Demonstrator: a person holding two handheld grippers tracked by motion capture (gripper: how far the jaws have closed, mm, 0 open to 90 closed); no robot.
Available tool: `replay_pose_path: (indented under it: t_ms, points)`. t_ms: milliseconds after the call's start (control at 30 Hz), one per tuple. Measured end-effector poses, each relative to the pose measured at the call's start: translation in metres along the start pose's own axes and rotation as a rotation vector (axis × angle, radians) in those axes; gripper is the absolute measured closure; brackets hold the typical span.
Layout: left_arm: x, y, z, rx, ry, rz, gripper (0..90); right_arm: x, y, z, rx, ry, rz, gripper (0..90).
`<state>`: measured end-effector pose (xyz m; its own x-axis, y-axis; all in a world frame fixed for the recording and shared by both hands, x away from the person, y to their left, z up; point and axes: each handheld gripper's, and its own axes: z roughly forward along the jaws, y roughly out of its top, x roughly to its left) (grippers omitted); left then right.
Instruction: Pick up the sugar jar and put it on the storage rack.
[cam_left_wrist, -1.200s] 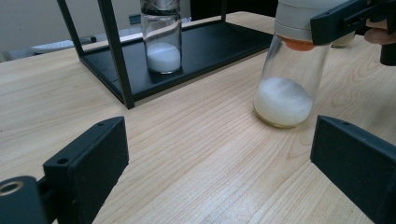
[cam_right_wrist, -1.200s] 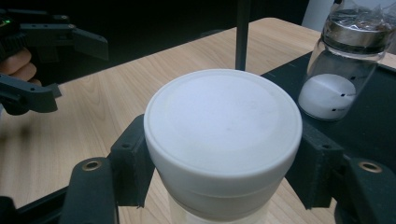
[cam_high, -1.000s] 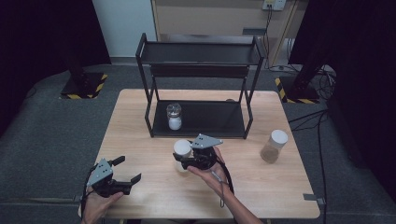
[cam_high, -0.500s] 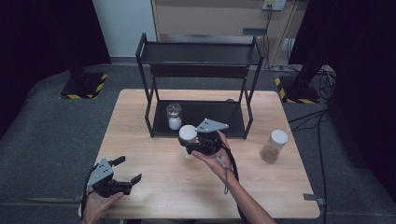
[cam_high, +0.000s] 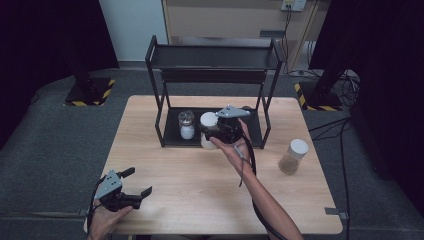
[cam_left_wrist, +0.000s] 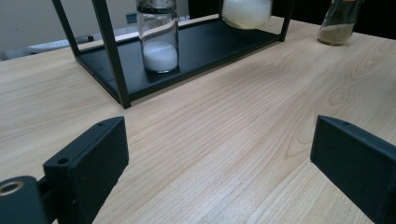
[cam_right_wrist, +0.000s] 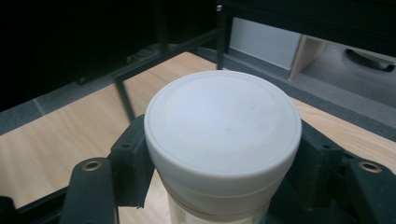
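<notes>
My right gripper (cam_high: 212, 135) is shut on a white-lidded jar (cam_high: 207, 121) of pale contents and holds it off the table, at the front of the black rack's (cam_high: 215, 60) lower shelf. In the right gripper view the jar's white lid (cam_right_wrist: 222, 126) sits between both black jaws of that gripper (cam_right_wrist: 224, 161). A small clear jar (cam_high: 186, 125) with white powder stands on the lower shelf, just left of the held jar. My left gripper (cam_high: 138, 181) rests near the table's front left corner, open, nothing between its jaws (cam_left_wrist: 222, 163). Its view shows the small jar (cam_left_wrist: 159, 42) and the held jar's base (cam_left_wrist: 246, 11).
A brown-filled jar (cam_high: 293, 156) with a white lid stands on the wooden table (cam_high: 200, 170) at the right, also at the top right of the left gripper view as the brown jar (cam_left_wrist: 338, 25). The rack's upper shelf is bare. Grey floor and dark curtains surround the table.
My right gripper has carried the white-lidded jar up and away from the person, from mid-table to the front of the rack's lower shelf. The left gripper has stayed put.
</notes>
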<state>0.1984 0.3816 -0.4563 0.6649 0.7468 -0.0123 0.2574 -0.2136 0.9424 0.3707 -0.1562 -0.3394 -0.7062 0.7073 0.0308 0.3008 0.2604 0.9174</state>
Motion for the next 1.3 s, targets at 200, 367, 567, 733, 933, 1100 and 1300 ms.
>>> replay_pose_path:
  t_ms: [200, 367, 567, 733, 933, 1100, 1300]
  points:
    - [0.000, 0.000, 0.000, 0.000, -0.001, -0.003, 3.3, -0.007, 0.003, 0.013, -0.005, -0.059, 0.020, 33.7]
    - [0.000, 0.000, 0.001, 0.001, -0.004, -0.002, 3.3, -0.011, 0.005, 0.024, -0.007, -0.092, 0.023, 33.7]
    - [0.001, 0.000, 0.000, -0.001, -0.005, -0.003, 3.3, -0.014, 0.004, 0.034, -0.005, -0.115, 0.029, 33.7]
    - [0.001, -0.001, 0.001, -0.001, -0.005, -0.006, 3.3, -0.018, 0.000, 0.048, 0.003, -0.127, 0.027, 33.7]
    - [0.001, 0.000, 0.001, 0.000, -0.005, -0.006, 3.3, -0.020, -0.009, 0.061, 0.009, -0.142, 0.049, 33.7]
    - [0.001, -0.001, 0.001, -0.001, -0.006, -0.008, 3.3, -0.023, -0.015, 0.069, 0.025, -0.144, 0.071, 33.7]
    - [0.001, -0.001, 0.001, 0.000, -0.005, -0.008, 3.3, -0.024, -0.019, 0.074, 0.031, -0.146, 0.069, 33.7]
